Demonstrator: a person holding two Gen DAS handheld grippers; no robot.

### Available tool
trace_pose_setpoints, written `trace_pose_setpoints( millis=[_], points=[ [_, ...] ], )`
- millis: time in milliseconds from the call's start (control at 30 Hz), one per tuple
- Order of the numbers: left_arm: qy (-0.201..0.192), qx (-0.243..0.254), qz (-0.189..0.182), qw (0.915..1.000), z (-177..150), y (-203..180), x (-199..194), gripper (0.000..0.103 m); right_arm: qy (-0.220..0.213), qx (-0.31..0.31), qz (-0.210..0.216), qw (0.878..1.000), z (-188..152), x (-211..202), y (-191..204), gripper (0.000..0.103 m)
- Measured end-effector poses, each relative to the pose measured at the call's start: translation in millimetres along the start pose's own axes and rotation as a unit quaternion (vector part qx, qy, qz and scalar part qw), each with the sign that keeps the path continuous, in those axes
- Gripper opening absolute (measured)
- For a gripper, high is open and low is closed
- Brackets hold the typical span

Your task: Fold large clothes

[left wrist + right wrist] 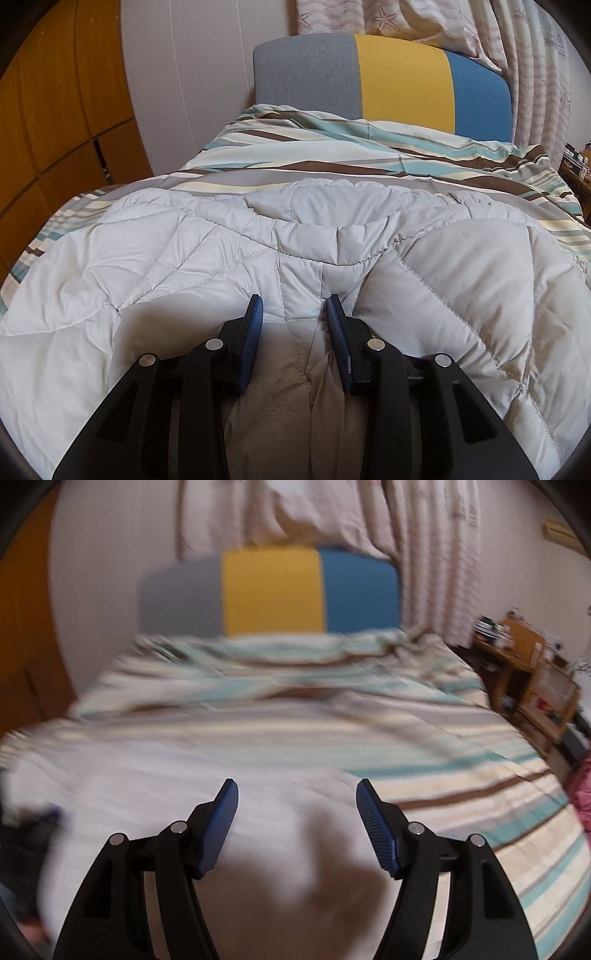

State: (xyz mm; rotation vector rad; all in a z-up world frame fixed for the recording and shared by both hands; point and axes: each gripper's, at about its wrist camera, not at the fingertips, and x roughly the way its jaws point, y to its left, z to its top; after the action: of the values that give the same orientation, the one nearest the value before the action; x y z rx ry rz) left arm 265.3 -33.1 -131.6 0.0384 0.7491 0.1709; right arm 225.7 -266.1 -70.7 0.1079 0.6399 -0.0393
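A pale grey quilted jacket [184, 266] lies spread on the striped bed. In the left wrist view my left gripper [294, 304] is closed on a bunched fold of the jacket; the fabric fills the gap between the blue pads [255, 325]. In the blurred right wrist view the jacket [147, 794] shows as a white mass under and left of my right gripper [297, 788], which is open, empty and held above it.
The striped bedcover [369, 162] covers the bed. A grey, yellow and blue headboard [402, 85] stands at the far end, with curtains [535, 74] behind. A wooden wardrobe [55, 110] is at left. A cluttered wooden shelf [528, 675] stands right of the bed.
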Motion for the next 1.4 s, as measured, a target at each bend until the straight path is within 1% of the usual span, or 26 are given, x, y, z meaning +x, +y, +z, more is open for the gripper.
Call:
trace_pose_setpoints(
  millis=[67, 133, 200, 233, 300, 433, 633, 800, 933, 1000, 1033, 1067, 1100, 1133, 1167, 1200, 1267, 1333, 1400],
  points=[
    [-0.001, -0.002, -0.002, 1.0, -1.2, -0.2, -1.3, 0.036, -0.001, 0.003, 0.034, 0.999, 4.2, -2.4, 24.9, 0.066],
    [-0.001, -0.006, -0.006, 1.0, -1.7, 2.0, -2.0, 0.036, 0.01, -0.008, 0.054, 0.998, 4.2, 7.1, 50.3, 0.066],
    [-0.002, -0.011, -0.011, 0.9999, -1.9, 4.0, -2.1, 0.036, 0.024, -0.023, 0.056, 0.998, -0.3, 23.3, 69.3, 0.065],
    [-0.002, -0.012, -0.012, 0.9999, -2.0, 4.9, -2.3, 0.036, 0.036, -0.027, 0.048, 0.998, -6.8, 35.6, 75.8, 0.065],
    [-0.003, -0.012, -0.012, 0.9998, -2.1, 5.2, -2.5, 0.036, 0.048, -0.026, 0.038, 0.998, -21.2, 53.9, 77.6, 0.066],
    [-0.004, -0.011, -0.011, 0.9999, -2.5, 4.7, -2.8, 0.036, 0.051, -0.023, 0.039, 0.998, -39.4, 70.5, 74.2, 0.068],
    [-0.005, -0.008, -0.004, 1.0, -2.5, 1.3, -2.7, 0.036, 0.067, -0.036, 0.032, 0.997, -46.2, 89.1, 80.0, 0.069],
    [-0.004, -0.006, -0.002, 1.0, -2.4, -0.1, -3.0, 0.036, 0.067, -0.037, 0.03, 0.997, -48.3, 88.1, 80.0, 0.07],
    [0.005, -0.002, 0.002, 1.0, -0.6, -1.5, -3.2, 0.036, 0.072, -0.035, 0.033, 0.996, -47.5, 88.0, 79.5, 0.071],
    [0.01, 0.002, 0.003, 0.9999, 1.7, -1.6, -6.5, 0.04, 0.075, -0.032, 0.036, 0.996, -45.7, 85.1, 78.3, 0.074],
    [0.013, 0.003, -0.001, 0.9999, 3.0, -0.4, -9.9, 0.046, 0.076, -0.028, 0.041, 0.996, -44.5, 82.3, 76.3, 0.079],
    [0.018, 0.002, -0.01, 0.9998, 4.8, 1.7, -16.3, 0.056, 0.076, -0.022, 0.052, 0.995, -42.1, 77.7, 73.4, 0.081],
    [0.02, -0.001, -0.017, 0.9997, 6.1, 3.6, -21.6, 0.062, 0.076, -0.016, 0.062, 0.995, -39.9, 72.3, 71.3, 0.083],
    [0.017, -0.012, -0.027, 0.9994, 7.3, 7.1, -31.1, 0.073, 0.074, -0.013, 0.068, 0.995, -38.4, 67.0, 69.2, 0.083],
    [0.012, -0.022, -0.035, 0.9991, 7.5, 9.7, -38.1, 0.076, 0.067, -0.009, 0.074, 0.995, -36.5, 56.6, 66.5, 0.083],
    [0.004, -0.033, -0.051, 0.9981, 6.6, 12.1, -50.3, 0.076, 0.061, -0.008, 0.074, 0.995, -33.6, 44.6, 64.5, 0.083],
    [-0.011, -0.032, -0.068, 0.9971, 2.6, 11.8, -69.8, 0.076, 0.047, -0.009, 0.082, 0.995, -32.8, 19.7, 59.8, 0.083],
    [-0.031, -0.013, -0.06, 0.9976, -7.2, 6.3, -88.6, 0.076, 0.029, -0.009, 0.096, 0.995, -36.5, -4.7, 54.8, 0.083],
    [-0.041, 0.001, -0.06, 0.9974, -15.5, -0.4, -95.5, 0.076, 0.023, -0.019, 0.097, 0.995, -42.4, -16.5, 53.2, 0.081]
  ],
)
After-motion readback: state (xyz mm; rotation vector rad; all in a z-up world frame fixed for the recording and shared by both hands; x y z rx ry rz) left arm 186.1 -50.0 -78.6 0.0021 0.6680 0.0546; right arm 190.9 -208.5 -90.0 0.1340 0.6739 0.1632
